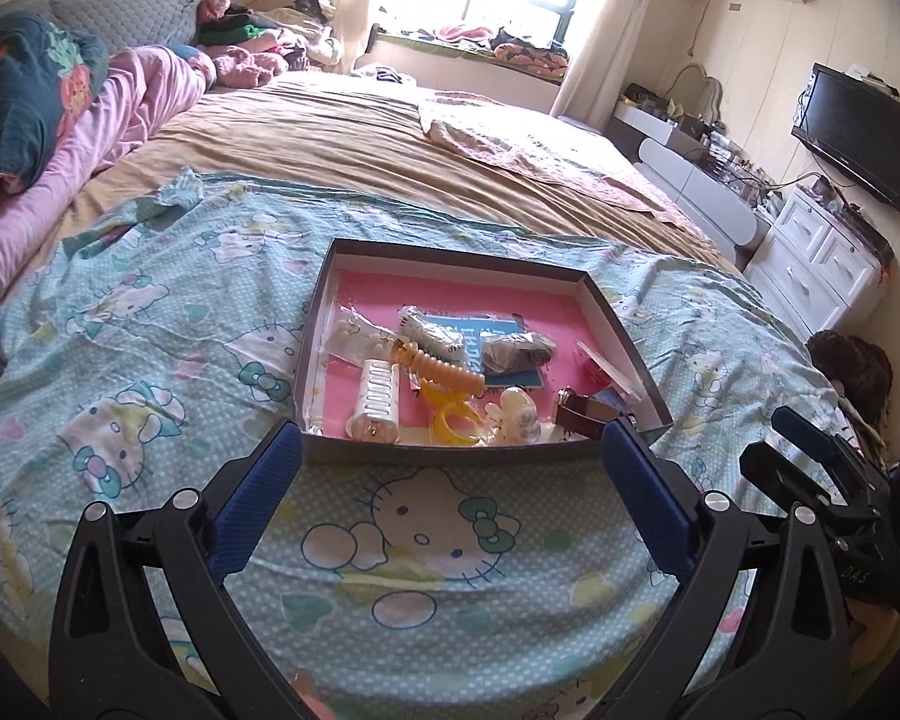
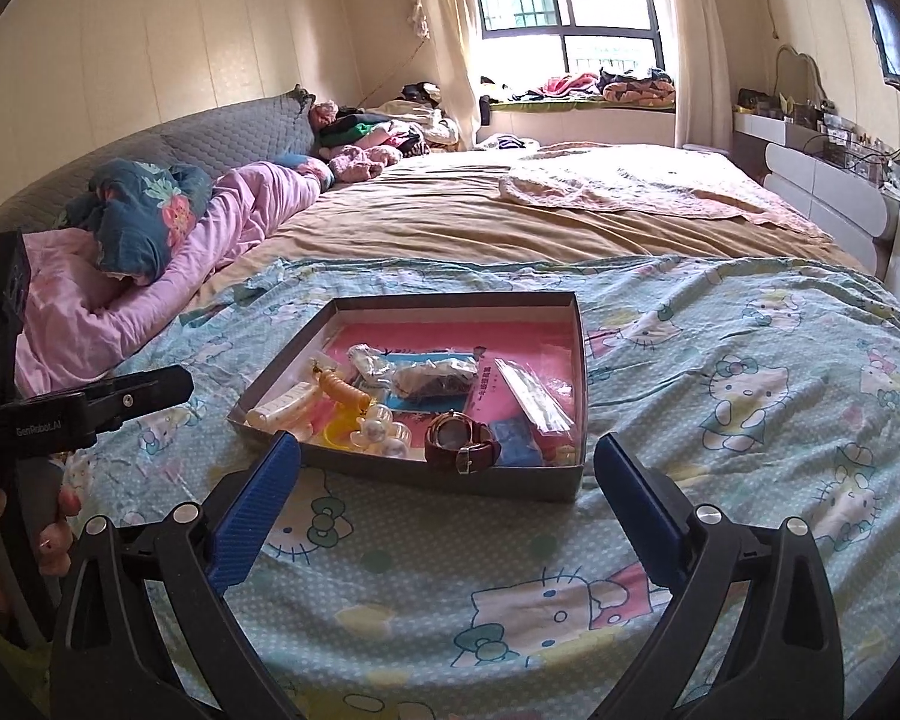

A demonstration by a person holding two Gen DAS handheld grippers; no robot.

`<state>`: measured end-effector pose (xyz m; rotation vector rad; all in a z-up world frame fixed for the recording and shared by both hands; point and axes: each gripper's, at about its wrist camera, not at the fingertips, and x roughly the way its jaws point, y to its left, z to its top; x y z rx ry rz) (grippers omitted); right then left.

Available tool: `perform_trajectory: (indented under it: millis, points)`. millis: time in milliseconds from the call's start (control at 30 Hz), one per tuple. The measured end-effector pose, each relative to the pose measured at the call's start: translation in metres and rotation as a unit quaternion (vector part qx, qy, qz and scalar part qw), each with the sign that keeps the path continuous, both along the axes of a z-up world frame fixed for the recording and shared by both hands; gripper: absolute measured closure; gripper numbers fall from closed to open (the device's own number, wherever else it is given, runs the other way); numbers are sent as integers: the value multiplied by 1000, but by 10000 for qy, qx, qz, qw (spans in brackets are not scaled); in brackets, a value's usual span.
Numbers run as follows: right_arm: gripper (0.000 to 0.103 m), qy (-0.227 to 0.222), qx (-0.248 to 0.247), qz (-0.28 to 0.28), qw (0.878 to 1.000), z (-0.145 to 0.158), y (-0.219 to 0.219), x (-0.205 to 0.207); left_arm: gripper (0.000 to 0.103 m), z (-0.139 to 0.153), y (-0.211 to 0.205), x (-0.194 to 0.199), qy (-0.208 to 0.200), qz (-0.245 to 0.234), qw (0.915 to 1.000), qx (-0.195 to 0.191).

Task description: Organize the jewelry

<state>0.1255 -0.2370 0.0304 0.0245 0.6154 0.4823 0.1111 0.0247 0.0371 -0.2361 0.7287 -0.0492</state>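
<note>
A shallow grey box (image 1: pixel 450 453) with a pink floor sits on the Hello Kitty bedsheet; it also shows in the right wrist view (image 2: pixel 450 480). Inside lie a brown-strap watch (image 2: pixel 461 437), an orange spiral band (image 1: pixel 447 367), a white hair clip (image 1: pixel 378 399), a yellow ring piece (image 1: pixel 456 420), pearl-like pieces (image 2: pixel 384 429) and small plastic bags (image 1: pixel 519 351). My left gripper (image 1: pixel 450 450) is open and empty just before the box's near wall. My right gripper (image 2: pixel 447 462) is open and empty, also at the near wall.
Crumpled pink and blue bedding (image 2: pixel 150 264) lies to the left. A cream blanket (image 2: pixel 630 186) lies farther up the bed. White drawers (image 1: pixel 822 264) and a television (image 1: pixel 858 132) stand to the right. The bed edge runs on the right.
</note>
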Motion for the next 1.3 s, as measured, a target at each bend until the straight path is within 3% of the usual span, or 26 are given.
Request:
perform_trajectory:
  millis: [900,1300]
  points:
    - [5,108,-246,-9,9996,-31,-6,-56,10,-37,-12,-65,126,-44,9996,259]
    - [5,167,-328,-66,9993,-42,-9,-67,10,-39,-11,-77,54,40,9994,336]
